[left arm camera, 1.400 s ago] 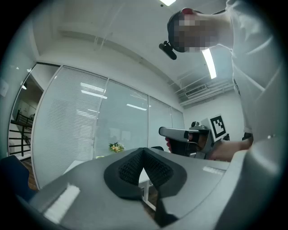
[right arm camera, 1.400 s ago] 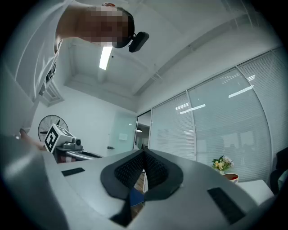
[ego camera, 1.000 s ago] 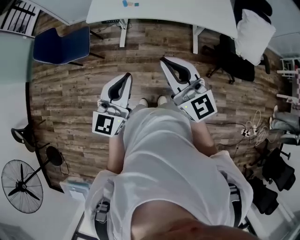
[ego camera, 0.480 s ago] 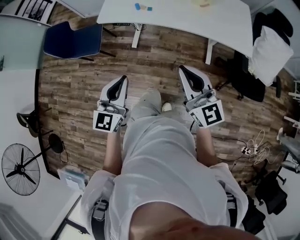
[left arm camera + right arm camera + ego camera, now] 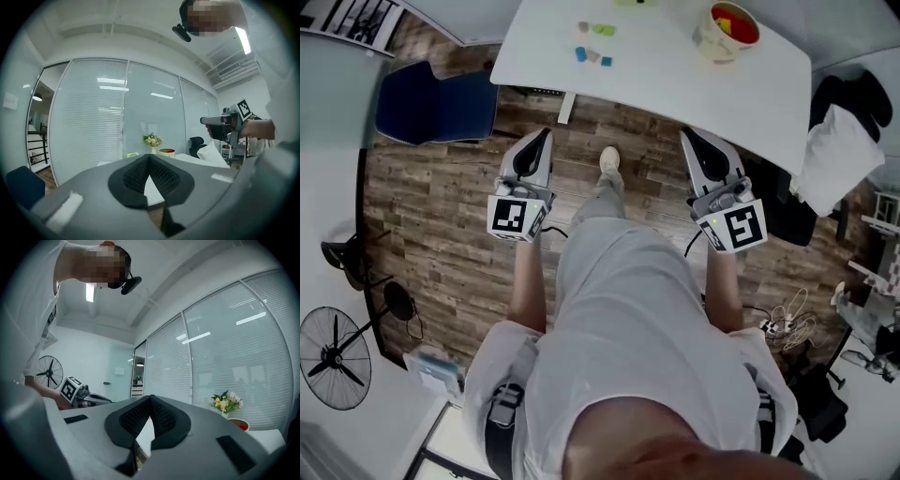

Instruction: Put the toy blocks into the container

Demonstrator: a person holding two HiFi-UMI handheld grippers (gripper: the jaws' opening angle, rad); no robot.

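The approach is in hand; no block is picked up yet. The left claw (image 5: 542,139) and right claw (image 5: 689,139) hang over the floor (image 5: 441,216), just short of the desk's (image 5: 675,80) near edge, each with its jaws together and empty. The blocks (image 5: 592,45) lie loose on the desk's far left. The container (image 5: 711,39) stands well apart to their right, with coloured pieces (image 5: 734,21) inside. Next, one claw probably has to reach over the desk, open above a block and close on it.
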